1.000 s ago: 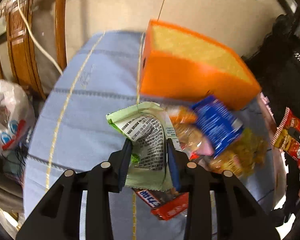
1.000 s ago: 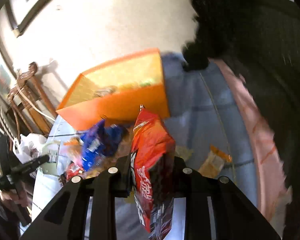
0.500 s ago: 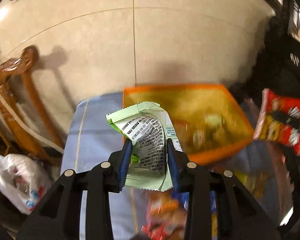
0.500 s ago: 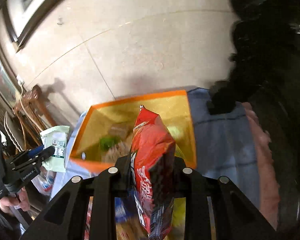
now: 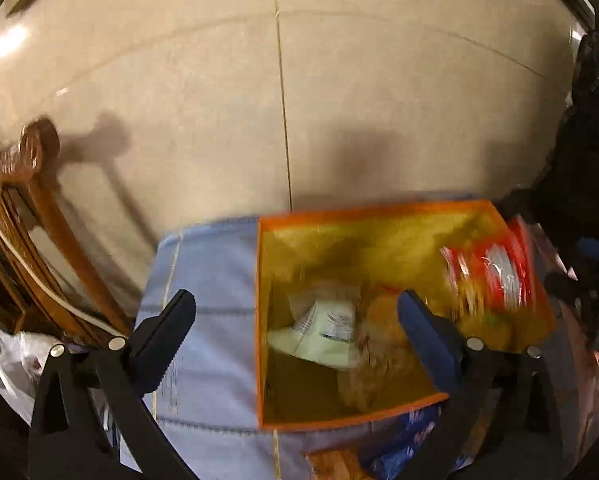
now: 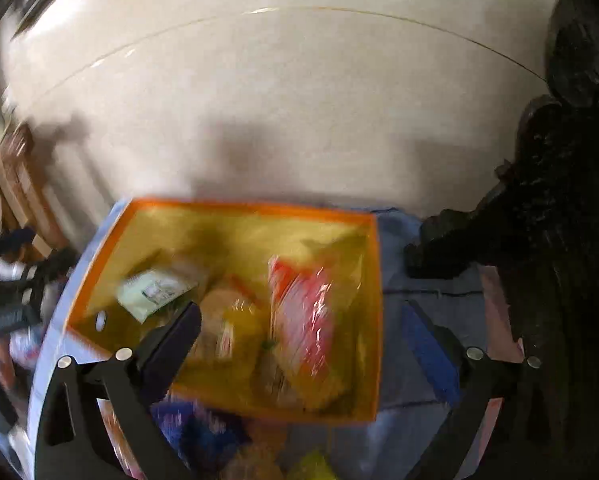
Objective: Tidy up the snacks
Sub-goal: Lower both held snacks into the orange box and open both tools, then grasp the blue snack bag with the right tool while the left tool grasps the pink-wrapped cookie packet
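An orange open-top box (image 5: 311, 216) (image 6: 373, 320) stands on the blue tablecloth (image 5: 215, 280). My left gripper (image 5: 295, 312) is open and empty above the box's left half. A pale green snack packet (image 5: 319, 336) (image 6: 151, 290) lies inside the box, blurred. My right gripper (image 6: 301, 326) is open and empty above the box. A red snack bag (image 6: 303, 320) (image 5: 495, 276) is in the box at its right side, blurred. Other snacks lie in the box bottom.
Loose snacks, among them a blue packet (image 5: 403, 448) (image 6: 203, 436), lie on the cloth in front of the box. A wooden chair (image 5: 27, 216) and a white plastic bag (image 5: 7, 356) are at the left. A tiled wall (image 5: 283, 80) stands behind the table. Dark clothing (image 6: 559, 240) fills the right.
Both grippers have opened above the box. The green packet has left the left gripper and the red bag has left the right gripper; both are now in the box.
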Available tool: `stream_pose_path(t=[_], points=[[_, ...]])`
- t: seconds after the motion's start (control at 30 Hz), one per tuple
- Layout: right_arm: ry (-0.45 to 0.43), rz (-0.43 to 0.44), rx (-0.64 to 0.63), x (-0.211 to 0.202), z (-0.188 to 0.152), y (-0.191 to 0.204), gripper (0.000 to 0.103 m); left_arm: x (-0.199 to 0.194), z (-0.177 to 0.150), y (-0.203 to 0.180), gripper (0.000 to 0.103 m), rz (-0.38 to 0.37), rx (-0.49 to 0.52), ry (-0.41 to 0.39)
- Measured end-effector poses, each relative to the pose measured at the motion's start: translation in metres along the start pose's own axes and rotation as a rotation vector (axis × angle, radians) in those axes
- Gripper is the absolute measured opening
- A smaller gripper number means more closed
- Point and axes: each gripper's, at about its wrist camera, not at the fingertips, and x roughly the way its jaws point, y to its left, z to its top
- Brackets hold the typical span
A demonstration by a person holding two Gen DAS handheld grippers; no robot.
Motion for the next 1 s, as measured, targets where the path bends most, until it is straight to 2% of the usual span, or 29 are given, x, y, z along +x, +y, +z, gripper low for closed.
stream_pose_path(t=[0.17, 0.3, 0.43, 0.5, 0.53, 0.57, 0.63, 0.67, 0.77, 0.83, 0.87, 0.93, 0.97, 1.0], points=[[0.088, 0.075, -0.076, -0.005, -0.065, 0.043, 0.099, -0.011, -0.053, 0.026, 0.099, 0.012, -0.019, 0.046], [0.15, 0.072, -0.14, 0.024, -0.117, 0.09, 0.099, -0.029, -0.102, 0.037, 0.099, 0.031, -0.036, 0.1], [0.209, 0.084, -0.121, 0.052, -0.138, 0.119, 0.099, -0.044, -0.153, 0.045, 0.099, 0.076, -0.013, 0.135], [0.208, 0.069, -0.156, 0.061, -0.146, 0.133, 0.098, -0.046, -0.176, 0.042, 0.099, 0.056, 0.016, 0.159], [0.192, 0.042, -0.183, 0.064, -0.148, 0.139, 0.092, -0.045, -0.184, 0.039, 0.099, 0.052, 0.039, 0.17], [0.177, 0.037, -0.191, 0.066, -0.149, 0.141, 0.073, -0.044, -0.192, 0.035, 0.099, 0.057, 0.067, 0.176], [0.222, 0.048, -0.139, 0.065, -0.148, 0.136, 0.066, -0.034, -0.202, 0.021, 0.099, 0.084, 0.134, 0.191], [0.227, 0.055, -0.129, 0.062, -0.148, 0.133, 0.061, -0.032, -0.204, 0.016, 0.099, 0.076, 0.152, 0.195], [0.255, 0.093, -0.081, 0.054, -0.149, 0.118, 0.058, -0.025, -0.203, 0.0, 0.099, 0.035, 0.172, 0.179], [0.267, 0.123, -0.032, 0.046, -0.152, 0.105, 0.057, -0.019, -0.197, -0.01, 0.099, -0.009, 0.153, 0.169], [0.256, 0.119, -0.015, 0.04, -0.153, 0.098, 0.057, -0.016, -0.195, -0.013, 0.099, -0.057, 0.131, 0.174], [0.239, 0.119, 0.013, 0.031, -0.155, 0.087, 0.056, -0.004, -0.193, -0.018, 0.099, -0.114, 0.07, 0.206], [0.237, 0.131, 0.045, 0.027, -0.156, 0.08, 0.056, 0.002, -0.195, -0.02, 0.086, -0.15, 0.041, 0.225], [0.237, 0.142, 0.07, 0.024, -0.156, 0.074, 0.055, 0.009, -0.199, -0.025, 0.063, -0.226, 0.017, 0.254]])
